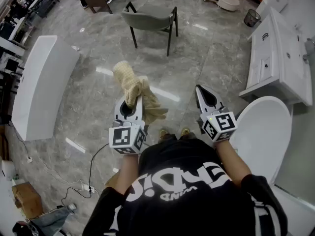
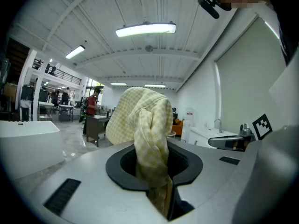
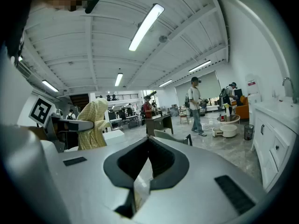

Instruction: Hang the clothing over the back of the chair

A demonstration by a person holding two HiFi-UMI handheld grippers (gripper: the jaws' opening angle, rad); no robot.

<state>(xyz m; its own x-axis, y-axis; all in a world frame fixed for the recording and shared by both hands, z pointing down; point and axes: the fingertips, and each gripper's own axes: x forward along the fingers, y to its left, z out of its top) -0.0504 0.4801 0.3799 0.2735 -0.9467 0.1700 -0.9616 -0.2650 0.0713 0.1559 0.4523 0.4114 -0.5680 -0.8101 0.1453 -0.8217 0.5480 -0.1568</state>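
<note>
Person's black tee [image 1: 182, 181] is closest. Left gripper [image 1: 132, 104] has its fingers clamped on the yellow checked garment [image 1: 134, 90], well short of the grey chair [image 1: 150, 19]. Right gripper [image 1: 199, 89], equally far from the chair, has fingers together, empty.

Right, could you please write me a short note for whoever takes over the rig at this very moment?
Left gripper: jaws shut on the yellow checked clothing, which is bunched up and held clear of the floor.
Right gripper: jaws shut, nothing between them, held beside the left.
Chair: grey with dark legs, standing on the floor some way ahead; nothing hangs over its back.
Done: the clothing is in the grip.
Left: carry it to the chair and drape it over the back.
</note>
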